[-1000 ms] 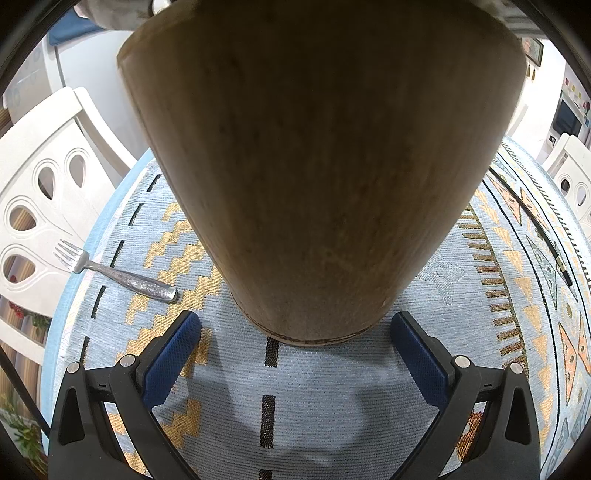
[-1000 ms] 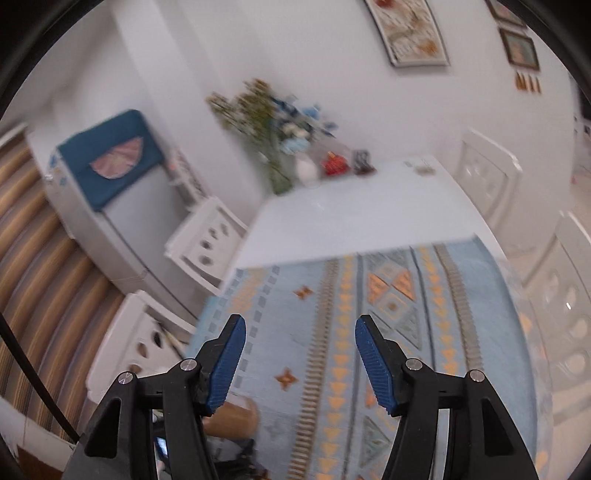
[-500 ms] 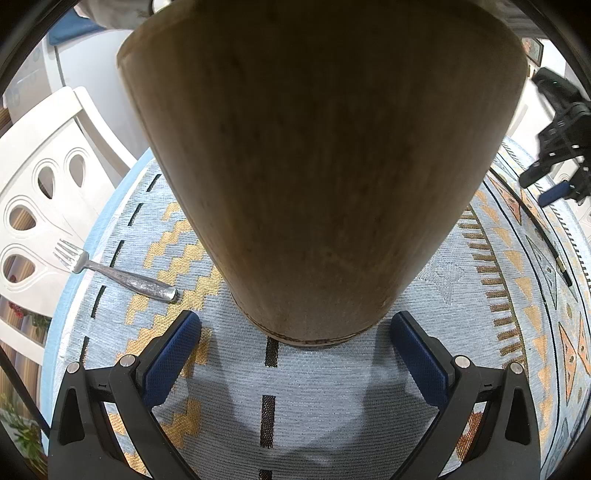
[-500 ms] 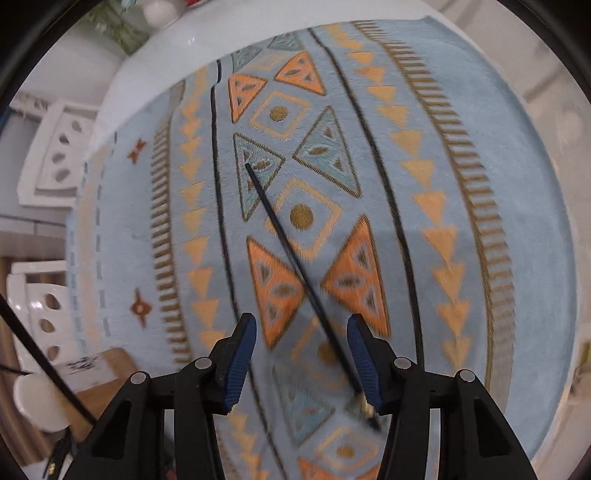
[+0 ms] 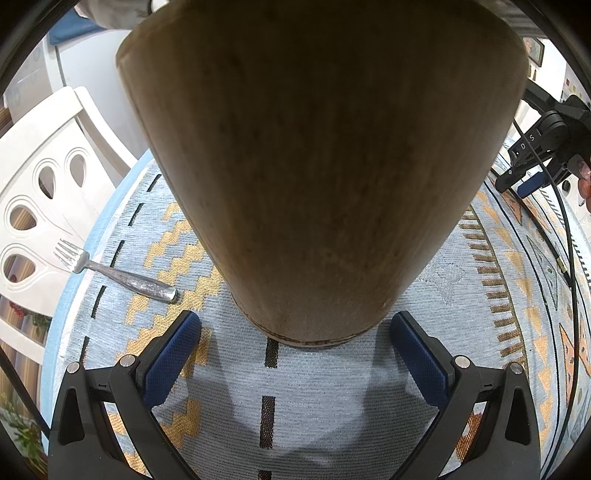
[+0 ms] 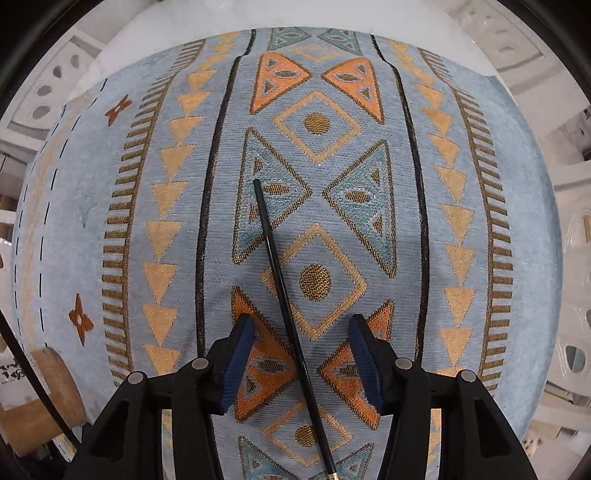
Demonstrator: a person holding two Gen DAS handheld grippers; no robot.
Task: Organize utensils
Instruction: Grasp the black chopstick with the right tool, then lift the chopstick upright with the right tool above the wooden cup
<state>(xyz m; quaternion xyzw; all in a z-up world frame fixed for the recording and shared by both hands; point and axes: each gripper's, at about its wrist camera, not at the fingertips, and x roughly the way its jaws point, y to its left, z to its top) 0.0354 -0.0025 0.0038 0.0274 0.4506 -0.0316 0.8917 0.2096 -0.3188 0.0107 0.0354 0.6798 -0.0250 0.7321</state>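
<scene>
While over the patterned cloth, seen from both wrists:

Left gripper (image 5: 295,347): spread wide, blue pads (image 5: 171,358) either side of the holder's base, a visible gap on each side, gripping nothing.
Holder (image 5: 317,166): tall wooden cylinder, upright on the cloth, just ahead of the left fingers, filling most of the left view; also seen at the near left edge of the right view (image 6: 44,402).
Fork (image 5: 114,273): silver, flat on the cloth to the left of the holder, tines poking past the cloth's left edge, handle end near the left pad, apart from it.
Right gripper (image 6: 301,363): parted fairly wide, low over the cloth, astride the chopstick, pads (image 6: 236,369) clear of it on both sides; also visible at the far right of the left view (image 5: 524,181), well apart from the holder.
Chopstick (image 6: 284,306): thin, black, flat on the cloth, running from between the right fingers away toward the far left across a teal triangle; near end with a gold tip at the bottom edge of the right view.
Cloth (image 6: 517,206): pale blue, with orange and teal triangles, gold diamonds and black lines, covering a white table (image 6: 424,18).
Chairs (image 5: 48,177): white, with teardrop cut-outs, beside the table on the left.
</scene>
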